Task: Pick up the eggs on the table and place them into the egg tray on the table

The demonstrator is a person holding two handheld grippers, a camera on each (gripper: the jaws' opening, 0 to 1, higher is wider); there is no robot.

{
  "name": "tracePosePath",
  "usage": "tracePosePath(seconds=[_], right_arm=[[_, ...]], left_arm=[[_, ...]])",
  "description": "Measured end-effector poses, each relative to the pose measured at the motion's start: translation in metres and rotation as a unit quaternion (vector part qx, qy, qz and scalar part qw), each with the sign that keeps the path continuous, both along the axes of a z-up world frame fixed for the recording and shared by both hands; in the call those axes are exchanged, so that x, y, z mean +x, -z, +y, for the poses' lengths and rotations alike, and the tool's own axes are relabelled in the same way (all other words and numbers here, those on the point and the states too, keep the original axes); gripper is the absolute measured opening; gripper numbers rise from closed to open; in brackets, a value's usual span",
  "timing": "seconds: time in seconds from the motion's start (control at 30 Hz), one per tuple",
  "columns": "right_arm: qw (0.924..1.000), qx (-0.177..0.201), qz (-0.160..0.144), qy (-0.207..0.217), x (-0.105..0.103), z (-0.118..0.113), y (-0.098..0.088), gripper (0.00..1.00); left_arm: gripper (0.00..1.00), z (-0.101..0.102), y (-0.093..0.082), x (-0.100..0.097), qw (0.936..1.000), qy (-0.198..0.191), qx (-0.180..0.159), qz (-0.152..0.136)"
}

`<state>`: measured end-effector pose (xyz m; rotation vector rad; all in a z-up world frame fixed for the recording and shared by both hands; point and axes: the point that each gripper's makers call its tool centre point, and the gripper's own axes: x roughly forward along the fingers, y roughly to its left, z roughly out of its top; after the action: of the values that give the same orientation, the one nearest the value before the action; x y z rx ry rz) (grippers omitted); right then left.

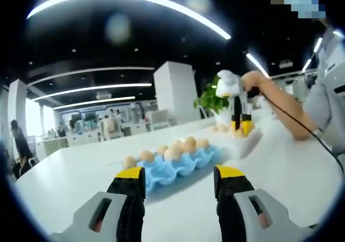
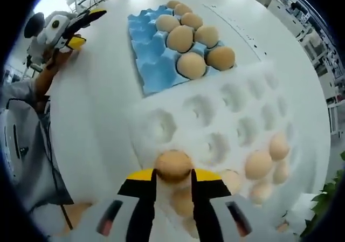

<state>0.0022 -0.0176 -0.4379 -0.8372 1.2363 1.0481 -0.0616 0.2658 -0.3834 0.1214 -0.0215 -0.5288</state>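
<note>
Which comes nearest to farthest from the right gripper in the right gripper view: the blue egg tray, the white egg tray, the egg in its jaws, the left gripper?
1. Held egg, between the right gripper jaws.
2. White egg tray, directly beneath and ahead.
3. Blue egg tray, beyond the white one.
4. Left gripper, upper left, past the blue tray's near corner.

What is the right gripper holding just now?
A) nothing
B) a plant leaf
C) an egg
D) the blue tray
C: in the right gripper view, the right gripper has its jaws closed on a brown egg, above the white tray.
</note>
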Motion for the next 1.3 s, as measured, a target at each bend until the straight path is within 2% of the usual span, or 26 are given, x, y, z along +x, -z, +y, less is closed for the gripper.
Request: tracePosePath(seconds=[0.37,0.73,0.8,0.83,1.1,1.3], right_arm=[[0.9997,0.007,0.022,-0.005,-0.002,0.001,0.004,0.27],[0.9989,-0.017,0.043,0.001,-0.005,0.003,0.008,0.27],[0.999,-0.017,0.042,-0.001,-0.007,0.003,0.007,0.27],[0.999,-0.018,0.039,-0.016,-0.007,0.003,0.007,0.27],[0.999,-0.008,0.031,-0.03,-0.009,0.003,0.004,0.26],[0.9982,-0.007,0.01,-0.058,-0.011,0.006,-0.002,0.26]], left_arm=[[0.51,-0.002,0.002,0.001,1.0,0.002,-0.001,0.004],[0.51,-0.004,0.002,0.001,1.0,0.005,-0.003,0.005],[0.51,-0.004,0.002,0.001,1.0,0.005,-0.002,0.005],[0.51,-0.004,0.003,0.001,1.0,0.005,-0.002,0.006],[0.51,-0.004,0.003,0.0,1.0,0.004,0.001,0.006],[0.51,-0.003,0.003,0.0,1.0,0.004,0.001,0.005]])
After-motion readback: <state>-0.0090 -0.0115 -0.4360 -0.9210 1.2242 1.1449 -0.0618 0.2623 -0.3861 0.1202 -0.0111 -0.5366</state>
